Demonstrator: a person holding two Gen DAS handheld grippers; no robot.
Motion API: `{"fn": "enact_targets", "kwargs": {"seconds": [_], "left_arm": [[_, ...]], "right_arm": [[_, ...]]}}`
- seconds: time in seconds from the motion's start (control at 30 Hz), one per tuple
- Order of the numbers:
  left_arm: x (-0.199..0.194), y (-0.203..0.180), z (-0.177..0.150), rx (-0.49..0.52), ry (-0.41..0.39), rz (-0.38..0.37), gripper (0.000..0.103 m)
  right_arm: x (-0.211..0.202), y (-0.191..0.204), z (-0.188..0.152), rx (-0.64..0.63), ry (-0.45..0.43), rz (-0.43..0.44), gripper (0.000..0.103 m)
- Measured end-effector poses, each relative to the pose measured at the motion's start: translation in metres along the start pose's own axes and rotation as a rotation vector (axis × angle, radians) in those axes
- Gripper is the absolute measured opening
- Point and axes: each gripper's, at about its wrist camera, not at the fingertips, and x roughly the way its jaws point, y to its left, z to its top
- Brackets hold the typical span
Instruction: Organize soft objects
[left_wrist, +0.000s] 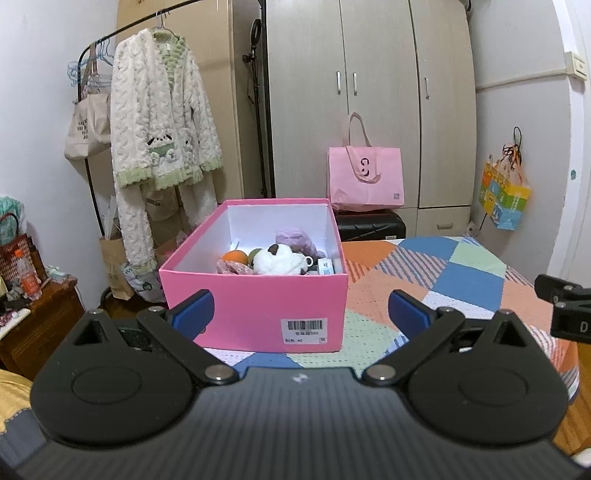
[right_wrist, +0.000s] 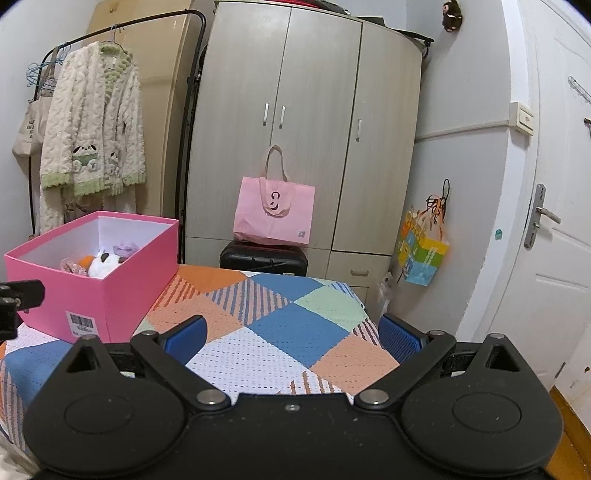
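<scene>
Pink box (left_wrist: 255, 314) near blanket (right_wrist: 288, 332) edge; both jaws spread.

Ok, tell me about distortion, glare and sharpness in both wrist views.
Left wrist view: fisheye bows the grey wooden wardrobe; the pink cardboard box and its barcode are sharp; lighting is soft, with no glare. Right wrist view: the white door curves strongly at the edge; the patchwork knitted blanket is crisp and evenly lit; corners vignette black.

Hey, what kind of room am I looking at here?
Most likely a bedroom: a three-door wardrobe, a fleecy robe on a clothes rack, and a patchwork bedspread under the pink box.
</scene>
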Motion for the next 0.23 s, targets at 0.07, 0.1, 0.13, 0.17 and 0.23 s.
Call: {"fn": "enact_targets", "kwargs": {"seconds": [0.07,0.1,0.13,0.17,0.23], "left_arm": [[0.0002,-0.0006,0.0002,0.008,0.005,-0.004,0.102],[-0.0002,-0.0013,-0.0002,0.013,0.003,-0.001,0.102],[-0.0005,-0.0017,-0.0003,0.018,0.002,0.000,0.102],[-0.0005,-0.0021,0.0001,0.020,0.003,-0.003,0.102],[-0.0008,-0.0030,0.0003,0.020,0.004,-0.011,0.102]], "right_arm": [[0.0006,-0.0012,-0.0002,0.004,0.005,-0.002,0.101],[0.0007,-0.0015,-0.0003,0.002,0.007,-0.001,0.101],[0.0005,-0.0013,-0.0004,-0.001,0.007,0.001,0.101],[0.0004,-0.0006,-0.0004,-0.002,0.006,0.002,0.101],[0.0001,-0.0002,-0.0004,-0.004,0.005,0.002,0.101]]}}
